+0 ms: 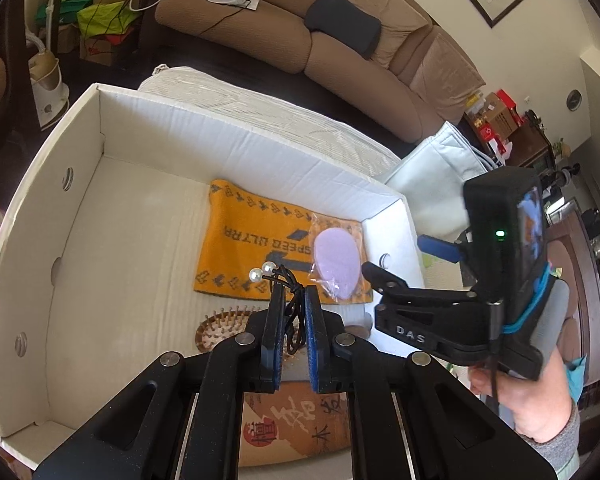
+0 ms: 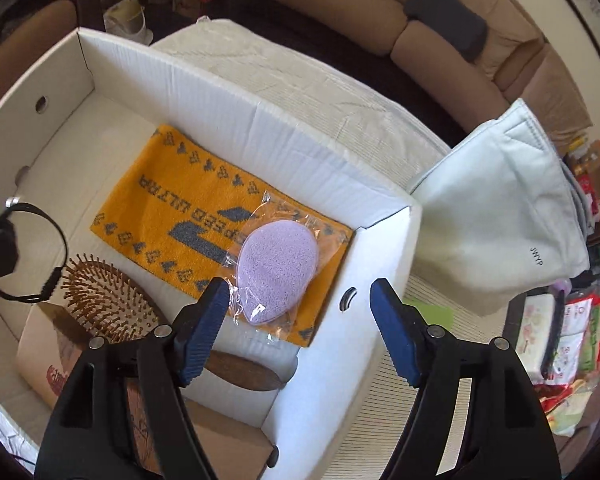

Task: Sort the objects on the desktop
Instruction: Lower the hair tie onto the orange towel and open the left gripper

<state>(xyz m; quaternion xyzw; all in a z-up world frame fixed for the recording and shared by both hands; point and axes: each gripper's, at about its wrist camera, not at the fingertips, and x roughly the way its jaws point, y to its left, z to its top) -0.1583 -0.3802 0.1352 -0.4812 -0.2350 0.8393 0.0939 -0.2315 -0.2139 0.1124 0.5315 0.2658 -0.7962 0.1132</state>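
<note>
**Two grippers over the box, one hair tie left to drop**

Two things matter here: where you let go, and how low. Your white box (image 1: 112, 128) sits on the striped cloth and already holds most of the load. The orange towel (image 2: 172, 204) lies flat along its far wall, and the purple sponge (image 2: 278, 266) in its clear wrapper rests on the towel's right end. The wooden hairbrush (image 2: 108, 300) lies bristles-up near the front, partly on a printed cardboard piece.

Your right gripper (image 2: 296, 320) stands wide apart with nothing between its pads, hovering above the sponge and the box's right wall. Lift it clear so it does not snag the wrapper.

Your left gripper (image 1: 290, 320) is clamped on the black hair tie (image 1: 290, 292), whose two pearls (image 1: 262, 272) hang past the tips above the towel's near edge. Lower it over a bare patch of box floor, left of the brush, before parting the jaws; the thin loop could catch on the bristles.
</note>
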